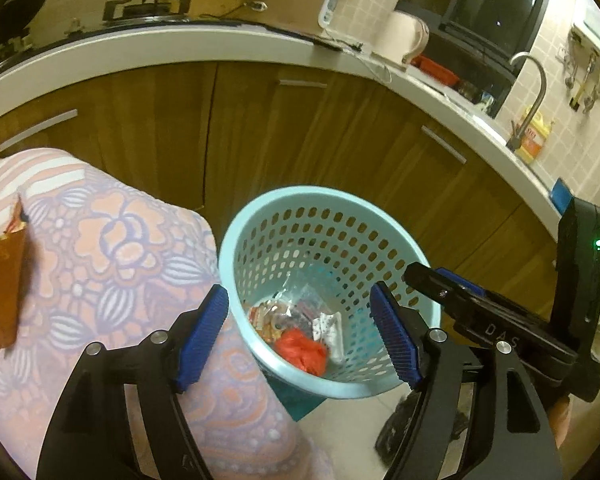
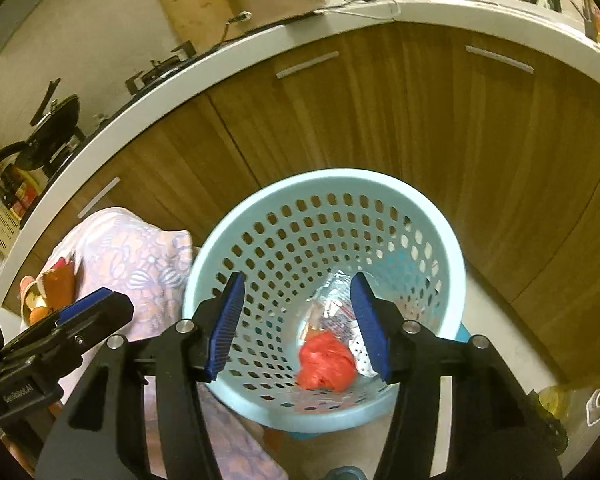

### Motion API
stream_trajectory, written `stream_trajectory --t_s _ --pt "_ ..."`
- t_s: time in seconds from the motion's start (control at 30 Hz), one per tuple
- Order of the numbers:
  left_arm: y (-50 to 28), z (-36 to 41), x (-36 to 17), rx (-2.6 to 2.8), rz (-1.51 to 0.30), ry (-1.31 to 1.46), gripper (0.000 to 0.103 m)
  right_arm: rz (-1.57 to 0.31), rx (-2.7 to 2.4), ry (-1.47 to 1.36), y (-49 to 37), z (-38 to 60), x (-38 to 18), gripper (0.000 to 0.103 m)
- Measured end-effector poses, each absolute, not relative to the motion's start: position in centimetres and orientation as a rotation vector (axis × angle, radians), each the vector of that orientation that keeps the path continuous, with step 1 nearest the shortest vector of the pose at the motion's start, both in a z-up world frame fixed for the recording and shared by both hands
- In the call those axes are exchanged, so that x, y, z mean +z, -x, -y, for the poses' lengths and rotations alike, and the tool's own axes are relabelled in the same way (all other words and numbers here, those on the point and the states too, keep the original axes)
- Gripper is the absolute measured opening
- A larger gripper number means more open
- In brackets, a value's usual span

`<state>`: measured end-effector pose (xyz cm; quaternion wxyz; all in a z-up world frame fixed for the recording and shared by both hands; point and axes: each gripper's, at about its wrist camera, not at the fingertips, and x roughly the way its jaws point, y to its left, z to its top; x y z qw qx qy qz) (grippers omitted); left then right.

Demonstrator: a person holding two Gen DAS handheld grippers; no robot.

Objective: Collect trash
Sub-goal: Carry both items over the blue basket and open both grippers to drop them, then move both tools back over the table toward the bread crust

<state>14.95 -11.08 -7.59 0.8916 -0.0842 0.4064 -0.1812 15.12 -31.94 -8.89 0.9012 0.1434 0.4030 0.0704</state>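
A light-blue perforated basket (image 1: 332,204) (image 2: 328,180) stands on the floor in front of wooden cabinets. At its bottom lie a crumpled red plastic piece (image 1: 302,354) (image 2: 326,364), clear crinkled wrappers (image 1: 296,300) (image 2: 332,308) and a white scrap (image 1: 328,328). My left gripper (image 1: 300,312) hangs open above the basket's near left side, nothing between its blue pads. Over the basket's mouth my right gripper (image 2: 298,300) is open too, and empty. A brown wrapper (image 1: 6,280) (image 2: 58,284) lies on the floral cloth (image 1: 112,240) (image 2: 140,256) to the left.
Brown cabinet doors (image 1: 300,128) (image 2: 380,112) run under a white counter (image 1: 180,44) with a stove (image 1: 148,8), a kettle (image 1: 410,36) and a faucet (image 1: 534,92). The cloth-covered surface touches the basket's left side. Pale floor (image 1: 340,432) shows in front.
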Motion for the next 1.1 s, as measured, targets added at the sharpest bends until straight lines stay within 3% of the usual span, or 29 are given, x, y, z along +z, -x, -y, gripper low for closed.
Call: stream_trajectory --t_s 0.6,0.9,1.1 --pt "-7.6 -3.0 -2.7 -0.108 -0.682 0.268 0.072 -0.771 0.354 -0.142 -12.9 18.7 -4.0 0.052" --pt "-3.9 -14.1 -4.2 0.113 -0.709 0.406 0.071 -0.794 0.455 -0.119 -13.3 11.4 -3.5 0.052" --pt "-4.5 -17.0 -5.6 0.146 -0.721 0.482 0.072 -0.761 0.521 -0.075 -12.2 7.3 -5.0 0.052"
